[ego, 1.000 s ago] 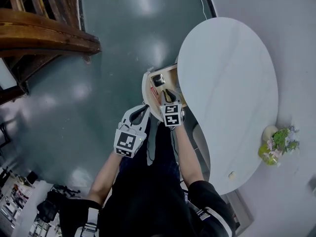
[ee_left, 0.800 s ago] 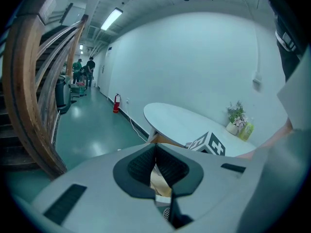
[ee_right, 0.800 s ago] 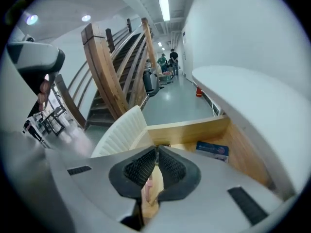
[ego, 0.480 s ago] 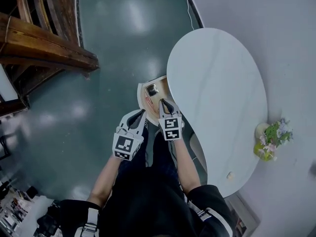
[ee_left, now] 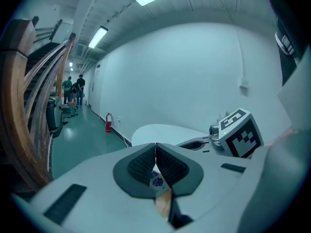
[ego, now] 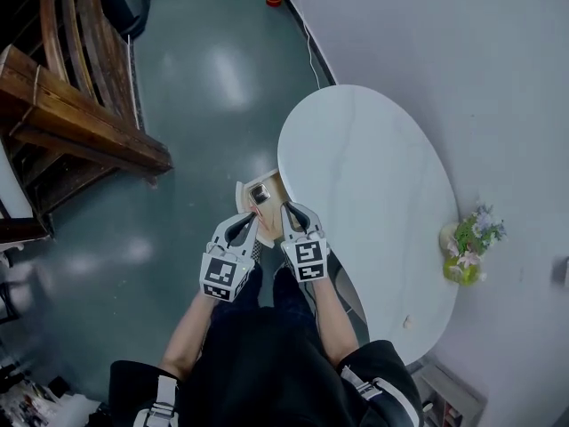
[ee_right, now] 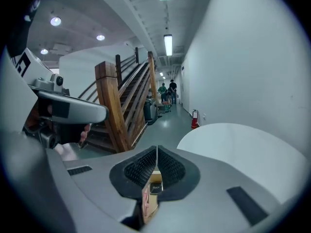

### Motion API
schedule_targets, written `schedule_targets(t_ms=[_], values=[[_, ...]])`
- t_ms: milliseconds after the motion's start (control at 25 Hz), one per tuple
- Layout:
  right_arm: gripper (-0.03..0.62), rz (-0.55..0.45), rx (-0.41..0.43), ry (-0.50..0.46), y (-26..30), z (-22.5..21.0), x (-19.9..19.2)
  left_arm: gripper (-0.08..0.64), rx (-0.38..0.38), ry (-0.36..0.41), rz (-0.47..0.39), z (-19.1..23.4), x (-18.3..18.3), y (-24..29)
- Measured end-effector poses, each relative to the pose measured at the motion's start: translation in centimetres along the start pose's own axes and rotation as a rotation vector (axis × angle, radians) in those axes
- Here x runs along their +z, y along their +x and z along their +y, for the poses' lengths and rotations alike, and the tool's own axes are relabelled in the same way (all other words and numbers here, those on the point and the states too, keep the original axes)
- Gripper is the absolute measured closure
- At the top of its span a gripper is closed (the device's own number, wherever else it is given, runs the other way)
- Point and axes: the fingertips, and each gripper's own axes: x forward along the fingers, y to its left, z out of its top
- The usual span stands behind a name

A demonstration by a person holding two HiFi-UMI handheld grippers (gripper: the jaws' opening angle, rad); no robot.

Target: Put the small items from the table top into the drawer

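Both grippers are empty with jaws pressed together: the left gripper (ego: pixel 252 222) and the right gripper (ego: pixel 286 210) hang side by side above the open drawer (ego: pixel 241 190), where a small dark square item (ego: pixel 260 193) already lies. The table (ego: pixel 356 167) looks nearly bare; a tiny piece (ego: pixel 408 321) near its close end may remain, beside the flower pot (ego: pixel 464 249). I'd lift clear of the drawer's rim before swinging toward it. Compared with a second ago, both grippers have risen away from the drawer.
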Motion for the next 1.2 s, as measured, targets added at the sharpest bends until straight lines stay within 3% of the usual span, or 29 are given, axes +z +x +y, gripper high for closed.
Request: schedule_targets(t_ms=[440, 920, 1200], values=[[0.555, -0.147, -0.079, -0.014, -8.2, -1.2, 5.8, 0.54, -0.047, 0.074, -0.089, -3.3, 5.7, -1.9], [0.555, -0.231, -0.148, -0.011, -15.3, -2.1, 6.7, 0.54, -0.07, 0.115, -0.142, -6.0, 7.6, -3.7], [0.555, -0.249, -0.175, 0.005, -16.6, -2.3, 6.6, 0.541, -0.104, 0.134, -0.128, -7.2, 7.6, -3.4]])
